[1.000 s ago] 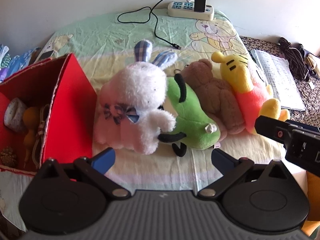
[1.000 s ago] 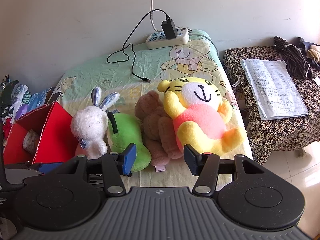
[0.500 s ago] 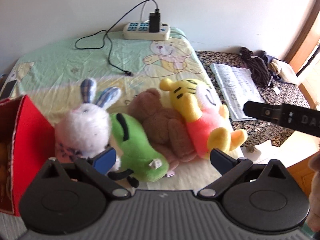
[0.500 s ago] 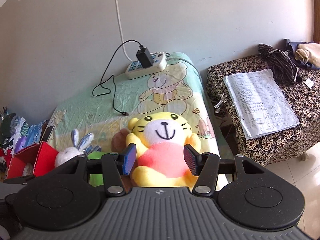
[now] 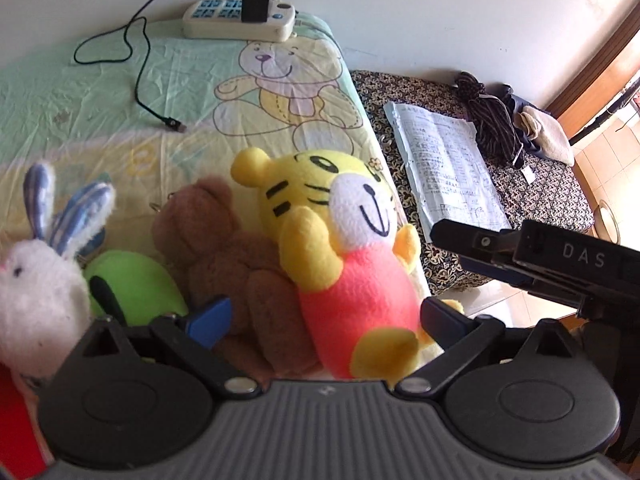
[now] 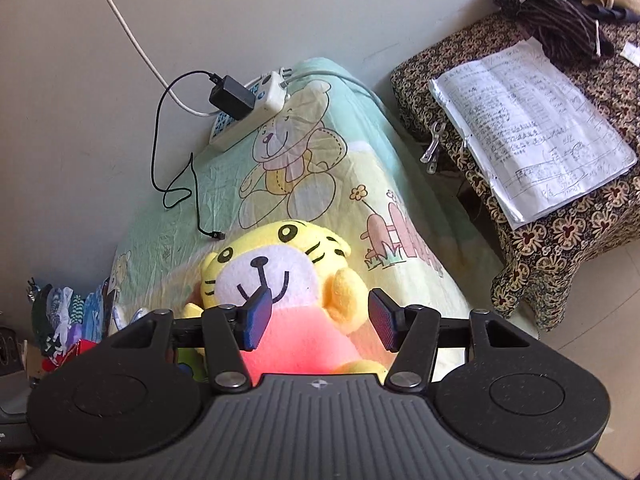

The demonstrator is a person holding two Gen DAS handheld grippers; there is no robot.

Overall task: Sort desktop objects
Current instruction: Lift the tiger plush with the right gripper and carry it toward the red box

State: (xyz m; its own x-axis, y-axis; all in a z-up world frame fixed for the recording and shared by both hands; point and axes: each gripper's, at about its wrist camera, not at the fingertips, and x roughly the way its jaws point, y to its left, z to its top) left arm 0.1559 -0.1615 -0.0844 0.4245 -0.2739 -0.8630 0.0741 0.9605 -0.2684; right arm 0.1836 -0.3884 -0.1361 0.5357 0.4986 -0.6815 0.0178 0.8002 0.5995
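Here the right gripper (image 6: 320,322) hangs over the tiger (image 6: 280,280), its fingers (image 6: 256,320) spread either side of the toy's chest, gripping nothing. The left gripper (image 5: 326,320) is open too, low before the tiger (image 5: 344,264), which lies on the tabletop (image 5: 80,92) against the bear (image 5: 224,248), with frog (image 5: 136,280) and rabbit (image 5: 36,292) further left
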